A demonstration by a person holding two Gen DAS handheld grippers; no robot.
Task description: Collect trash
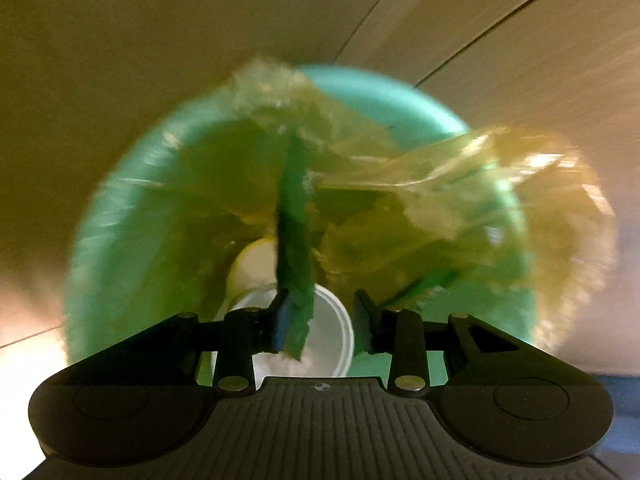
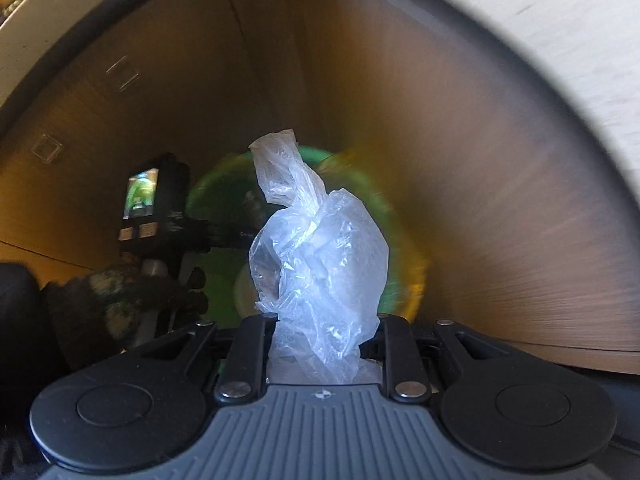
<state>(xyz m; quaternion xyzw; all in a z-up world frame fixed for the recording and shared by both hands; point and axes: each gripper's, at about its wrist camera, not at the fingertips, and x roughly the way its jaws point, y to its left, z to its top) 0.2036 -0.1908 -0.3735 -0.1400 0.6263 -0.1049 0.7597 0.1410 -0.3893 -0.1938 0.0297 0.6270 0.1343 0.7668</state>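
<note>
Left hand-held gripper [image 1: 320, 320]: jaws apart, pointing down into the bin; a green strip [image 1: 294, 240] lies against the inside of its left finger [image 1: 280, 320], while the right finger stands clear of it, so nothing is clamped.
Right hand-held gripper [image 2: 322, 344]: clenched on a crumpled clear plastic bag [image 2: 316, 248], which stands up from between the fingers and hides the fingertips.
Bin [image 1: 120, 208]: one round turquoise bin, seen from above, lined with a thin yellowish bag [image 1: 460, 200] whose loose edge spills over the rim on the right.
Inside the bin: one white cup [image 1: 332, 332] just below the left gripper, and one pale round lid-like piece [image 1: 252, 268] touching it; blur keeps me from telling more.
Left wrist view only: the bin's inside, the cup, the round piece, the green strip, and pale floor tiles [image 1: 520, 40] around the bin.
Right wrist view only: the clear plastic bag, the other gripper's camera with its lit screen [image 2: 142, 192], and a gloved hand [image 2: 120, 300] below it at the left.
Bin in the right wrist view: a blurred green ring [image 2: 208, 196] behind the clear bag, mostly hidden by it.
Count: two grippers, one bin, one liner, one clear bag, one cup, one green strip.
</note>
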